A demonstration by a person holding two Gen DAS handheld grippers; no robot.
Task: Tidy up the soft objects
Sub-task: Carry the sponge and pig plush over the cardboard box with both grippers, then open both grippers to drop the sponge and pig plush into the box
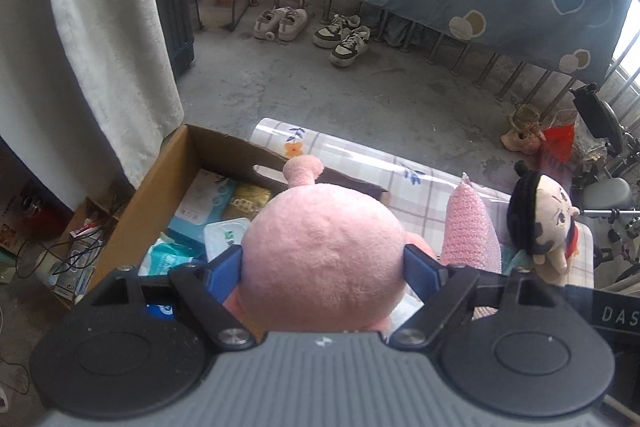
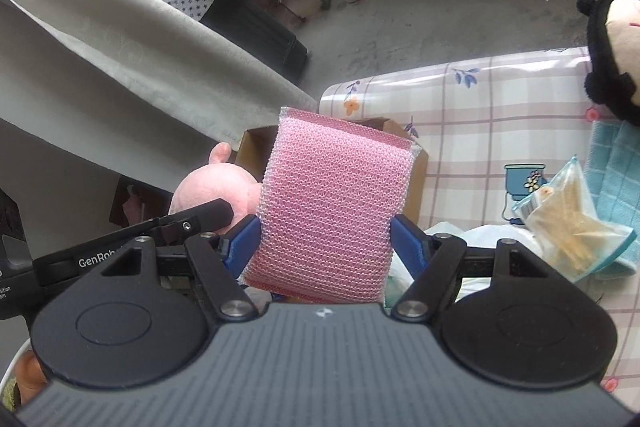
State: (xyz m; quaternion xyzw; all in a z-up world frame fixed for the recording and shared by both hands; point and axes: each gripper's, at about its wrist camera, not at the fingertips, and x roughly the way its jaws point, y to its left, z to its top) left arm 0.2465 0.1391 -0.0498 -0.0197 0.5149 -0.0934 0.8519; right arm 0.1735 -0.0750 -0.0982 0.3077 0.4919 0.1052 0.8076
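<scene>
Gripping a pink plush toy (image 1: 320,251) by its round head, the left tool (image 1: 323,269) has its blue pads pressed into both sides of the fabric, closed only as far as the stuffing allows. The toy hangs raised over the near edge of an open cardboard box (image 1: 172,167), a placement that suggests the box is the collecting point. Wet-wipe packs (image 1: 208,203) already lie inside it. The tool points forward and slightly down, level across its two fingers.

To its right, the right tool (image 2: 324,239) clamps a pink mesh scouring sponge (image 2: 332,203) upright by its side edges, held just beside the plush and above the box's far corner, apparently next in line. This tool is rolled, so the floor tilts in its view.

Farther out on the checked table (image 2: 500,115) wait a black-haired doll (image 1: 540,219), a teal towel (image 2: 616,171) and a clear packet (image 2: 568,219). Sneakers (image 1: 344,39) stand on the concrete floor beyond.
</scene>
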